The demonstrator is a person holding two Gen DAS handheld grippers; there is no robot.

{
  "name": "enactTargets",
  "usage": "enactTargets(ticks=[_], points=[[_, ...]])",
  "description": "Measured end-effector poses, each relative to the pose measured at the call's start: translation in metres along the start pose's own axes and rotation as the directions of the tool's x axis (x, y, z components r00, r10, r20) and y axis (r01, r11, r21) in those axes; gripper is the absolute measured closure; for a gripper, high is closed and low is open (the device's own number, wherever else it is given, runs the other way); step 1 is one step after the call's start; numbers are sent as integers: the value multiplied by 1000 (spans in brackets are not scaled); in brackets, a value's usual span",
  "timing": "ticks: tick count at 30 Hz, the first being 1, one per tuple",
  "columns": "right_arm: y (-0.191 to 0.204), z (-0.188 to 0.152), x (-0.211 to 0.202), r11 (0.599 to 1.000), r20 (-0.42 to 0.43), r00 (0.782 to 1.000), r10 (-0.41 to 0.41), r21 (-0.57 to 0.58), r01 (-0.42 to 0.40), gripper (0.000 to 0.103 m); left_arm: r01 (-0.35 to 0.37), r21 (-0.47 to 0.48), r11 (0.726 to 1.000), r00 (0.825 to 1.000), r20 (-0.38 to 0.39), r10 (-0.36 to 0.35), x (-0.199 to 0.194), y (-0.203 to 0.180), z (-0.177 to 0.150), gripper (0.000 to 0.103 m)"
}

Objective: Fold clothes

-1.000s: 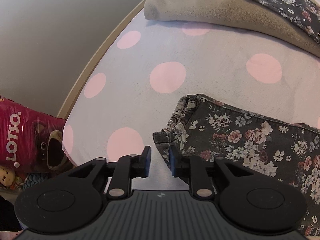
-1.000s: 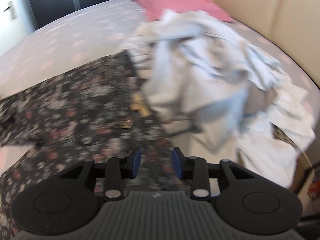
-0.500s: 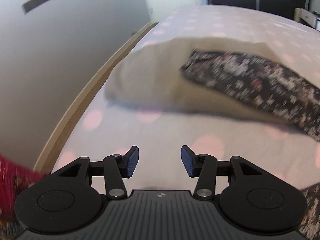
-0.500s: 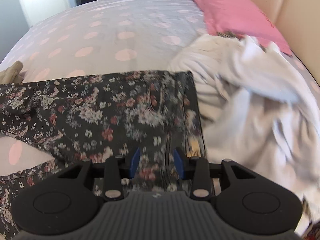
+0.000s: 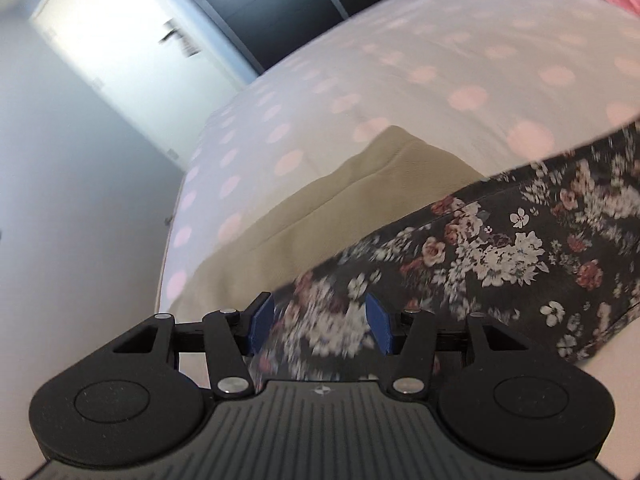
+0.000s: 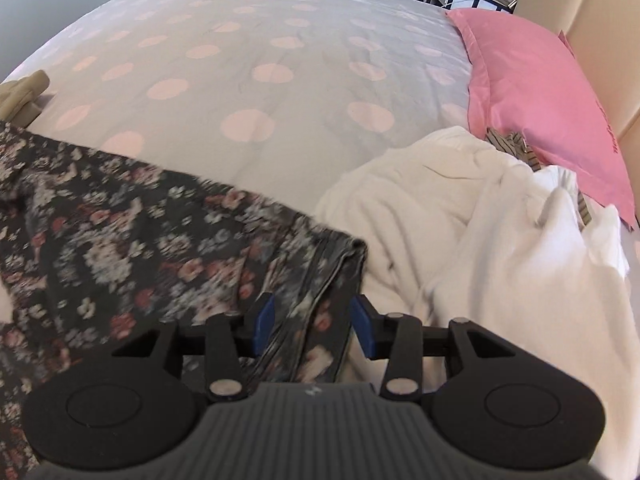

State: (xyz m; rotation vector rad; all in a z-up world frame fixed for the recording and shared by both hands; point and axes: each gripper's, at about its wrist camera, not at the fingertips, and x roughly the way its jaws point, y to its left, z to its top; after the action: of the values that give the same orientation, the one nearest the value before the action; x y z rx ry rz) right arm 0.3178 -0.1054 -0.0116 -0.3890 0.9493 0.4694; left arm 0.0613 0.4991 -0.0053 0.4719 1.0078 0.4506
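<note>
Tongs, left (image 5: 320, 326) and right (image 6: 314, 326), both parted around floral garment (image 6: 120, 248), unclamped.

The left gripper (image 5: 320, 324) points toward 12 o'clock, its blue-padded jaws spread apart; the right gripper (image 6: 313, 326) does likewise, jaws equally parted

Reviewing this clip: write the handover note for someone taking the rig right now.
Left gripper: jaws apart, floral garment between them, not clamped.
Right gripper: jaws apart around the garment's bunched edge, not clamped.
Garment lies spread across the dotted bed, one end over a beige folded item. White clothes pile beside the pink pillow.
Done: no fold visible yet.
Left: grip, fold the garment, then the pile.
</note>
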Motion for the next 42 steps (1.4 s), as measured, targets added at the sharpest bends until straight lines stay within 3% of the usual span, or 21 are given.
enactTargets(ticks=[3,6,12,17,23,25,27,28,33,37,39,41,42], points=[[-8,4,15,1000,-2,1000,2,-3,-2,57,15,143,990,1000,-11,-13,29,-17,14,54],[-16,7,30,1000,-4,1000,5,-6,-5,57,30,271,962,999,-28,-23,57,-32,27,54],[-24,21,50,999,2,999,34,-20,-34,57,54,360,932,997,-69,-32,92,-53,30,56],[-26,46,61,990,13,1000,25,-138,-23,52,97,431,897,993,-97,-60,100,-72,23,94],[-15,59,80,955,-78,994,83,-279,-101,45,122,418,900,990,-110,-84,100,-72,18,103],[-8,57,83,939,-96,991,92,-323,-118,52,132,410,902,989,-113,-94,99,-70,17,103],[-3,52,78,927,-81,993,81,-361,-105,78,139,415,899,989,-111,-102,97,-69,15,103],[-3,50,75,921,-65,996,65,-381,-85,85,139,416,899,989,-109,-103,96,-69,14,103],[-10,49,47,932,-14,995,98,-350,-97,88,140,410,902,989,-102,-107,84,-64,9,103],[-10,47,30,929,-2,995,104,-357,-98,88,89,390,916,996,-31,-83,73,-57,10,102],[-7,46,31,928,-1,995,101,-360,-94,88,104,386,917,994,-25,-103,69,-54,12,83],[-3,45,33,931,4,996,89,-357,-81,88,125,395,910,992,-36,-120,73,-52,16,56],[-2,45,35,931,6,996,85,-357,-77,88,135,401,906,991,-44,-129,76,-52,18,56]])
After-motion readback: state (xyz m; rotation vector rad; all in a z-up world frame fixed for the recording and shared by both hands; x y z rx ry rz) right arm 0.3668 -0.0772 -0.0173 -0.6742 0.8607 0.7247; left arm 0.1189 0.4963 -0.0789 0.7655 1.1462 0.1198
